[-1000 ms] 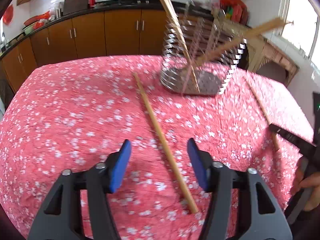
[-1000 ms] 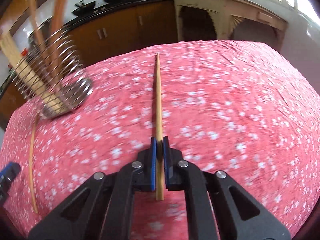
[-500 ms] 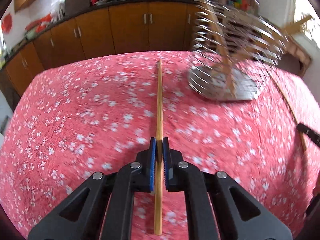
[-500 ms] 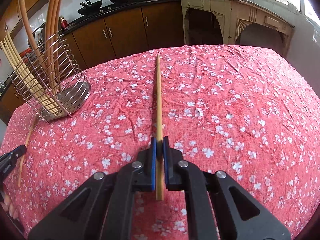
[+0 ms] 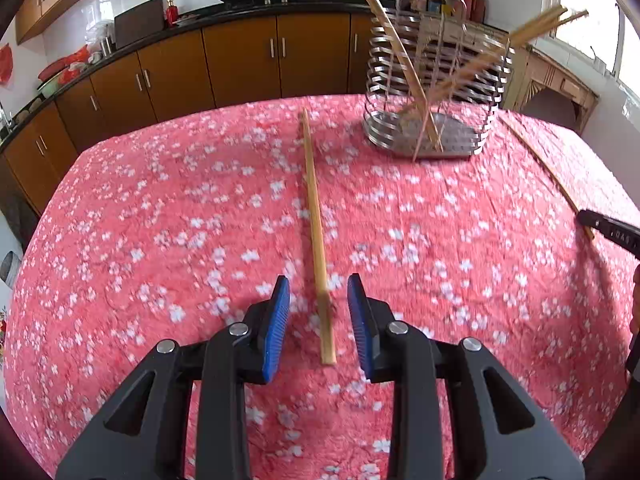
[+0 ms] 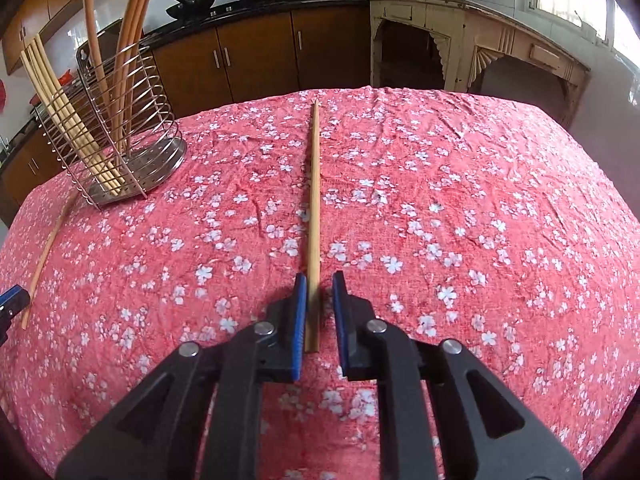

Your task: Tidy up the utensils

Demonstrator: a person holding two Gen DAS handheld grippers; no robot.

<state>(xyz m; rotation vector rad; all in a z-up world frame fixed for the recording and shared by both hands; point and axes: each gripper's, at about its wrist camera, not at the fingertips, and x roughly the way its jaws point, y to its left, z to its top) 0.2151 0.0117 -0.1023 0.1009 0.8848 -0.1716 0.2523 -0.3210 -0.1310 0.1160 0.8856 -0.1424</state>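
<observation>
So in the left wrist view, the left claw is spread apart, blue pads either side of a long pale wooden chopstick that's lying flat on the counter covered with a red floral cloth. Nothing is being pinched; a clear gap is seen on both sides of the stick. The stick runs from the claw toward 12 o'clock. At about 1 o'clock a round steel wire utensil holder is parked, with several more sticks leaned inside. Another loose stick is laid out at 2 o'clock, with the black tip of the other tool right by its near end.

Right wrist view: the right claw is parted only a bit, and a second pale wooden chopstick is lined up between the pads, closer to the left pad, maybe just touching, hard to say. It's resting on the cloth, pointed at 12 o'clock. The holder is seen at 10 o'clock here, and the first stick lies on the cloth at 9 o'clock.

Handling-wise, these would be judged as light, stiff and a little slick, so they'll likely roll or pivot if grabbed at the very end. A grip slightly further up from the thick end would probably be steadier. The wrinkly cloth could get snagged if the pads are pushed down too hard.
</observation>
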